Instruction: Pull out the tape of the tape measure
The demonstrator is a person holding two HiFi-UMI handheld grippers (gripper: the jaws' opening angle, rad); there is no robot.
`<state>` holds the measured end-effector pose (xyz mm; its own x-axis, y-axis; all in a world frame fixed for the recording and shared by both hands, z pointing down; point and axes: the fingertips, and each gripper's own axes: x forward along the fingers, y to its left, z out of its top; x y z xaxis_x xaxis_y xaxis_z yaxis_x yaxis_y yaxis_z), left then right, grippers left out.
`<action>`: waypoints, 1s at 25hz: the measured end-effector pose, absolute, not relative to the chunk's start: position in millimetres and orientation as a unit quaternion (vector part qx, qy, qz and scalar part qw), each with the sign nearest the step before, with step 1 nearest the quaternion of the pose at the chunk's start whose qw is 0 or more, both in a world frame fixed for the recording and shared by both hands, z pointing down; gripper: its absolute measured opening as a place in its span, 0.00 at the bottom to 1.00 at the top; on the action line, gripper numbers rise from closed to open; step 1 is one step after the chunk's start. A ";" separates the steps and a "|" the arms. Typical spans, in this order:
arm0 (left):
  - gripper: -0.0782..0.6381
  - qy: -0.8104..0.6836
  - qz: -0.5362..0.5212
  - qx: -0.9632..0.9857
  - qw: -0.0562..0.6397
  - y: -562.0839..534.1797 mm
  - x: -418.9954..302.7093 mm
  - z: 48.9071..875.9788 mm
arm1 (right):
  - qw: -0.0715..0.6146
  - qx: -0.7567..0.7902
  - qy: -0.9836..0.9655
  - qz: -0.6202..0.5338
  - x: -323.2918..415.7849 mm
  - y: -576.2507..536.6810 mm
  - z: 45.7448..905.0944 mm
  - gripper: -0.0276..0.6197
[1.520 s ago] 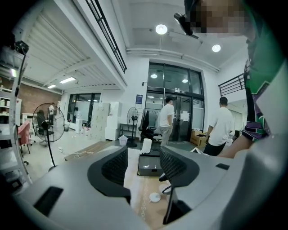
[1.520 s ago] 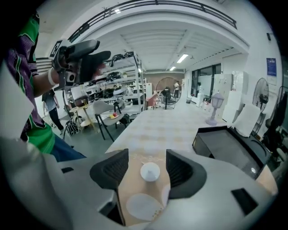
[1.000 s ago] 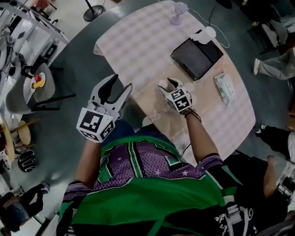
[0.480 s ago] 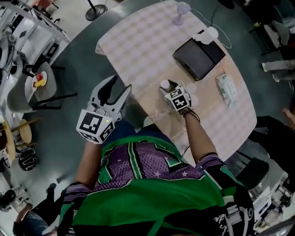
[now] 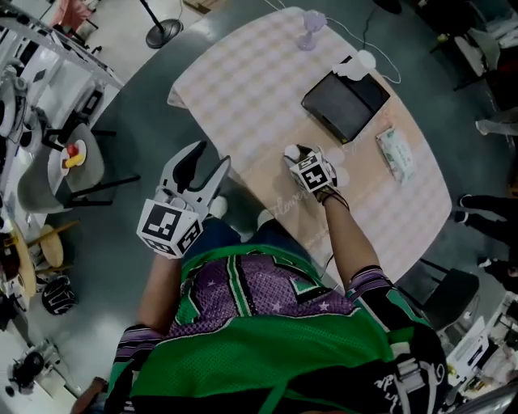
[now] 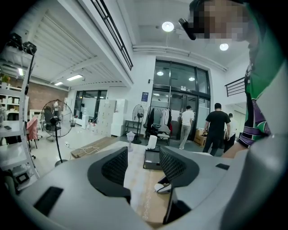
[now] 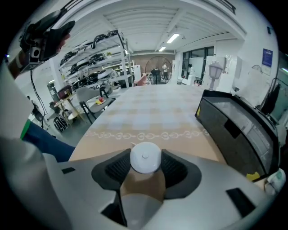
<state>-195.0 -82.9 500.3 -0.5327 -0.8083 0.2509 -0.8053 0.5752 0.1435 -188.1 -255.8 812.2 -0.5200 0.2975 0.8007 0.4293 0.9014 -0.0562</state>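
A small round white tape measure (image 5: 289,150) (image 7: 145,157) lies on the checked table (image 5: 243,89) near its front edge. My right gripper (image 5: 296,154) (image 7: 145,165) is down at the table with the tape measure between its jaw tips. The jaws are closing, and both black pads (image 7: 120,167) touch the sides of the disc. No tape shows outside the case. My left gripper (image 5: 212,155) (image 6: 144,164) hangs open and empty in the air, off the table's left edge. From there it looks across at the tape measure (image 6: 160,187).
A black flat case (image 5: 344,97) (image 7: 238,130) lies behind and to the right of the tape measure. A white packet (image 5: 394,154) sits further right. A small pale lamp (image 5: 308,24) stands at the far end. A chair (image 5: 69,162) and shelving stand to the left.
The right gripper stays on the tape measure and the left gripper hangs in nearly the same place. The head view has shifted slightly. People at the right edge have moved.
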 end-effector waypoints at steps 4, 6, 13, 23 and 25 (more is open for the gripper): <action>0.43 -0.861 -0.006 0.492 0.132 -69.6 -206.6 484.7 | 0.448 -0.169 -0.876 -0.059 -181.9 -251.6 791.4 0.38; 0.43 -0.846 -0.007 0.518 0.127 -70.0 -214.1 480.3 | 0.446 -0.140 -0.883 -0.047 -177.6 -254.1 779.9 0.38; 0.43 -0.777 -0.006 0.620 0.108 -118.3 -243.4 468.2 | 0.425 -0.046 -0.904 0.014 -160.9 -282.0 726.7 0.38; 0.43 -0.665 -0.008 0.741 0.092 -161.2 -206.5 449.1 | 0.350 0.138 -0.922 0.088 -82.2 -300.1 638.4 0.38; 0.43 -0.644 -0.006 0.759 0.091 -162.9 -197.7 446.8 | 0.336 0.162 -0.923 0.093 -68.2 -292.3 620.4 0.38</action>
<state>-197.7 -162.9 446.8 0.1694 -0.9796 0.1080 -0.9774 -0.1529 0.1458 -68.2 -292.3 620.4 -0.7220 -0.2365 0.6503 -0.3609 0.9305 -0.0624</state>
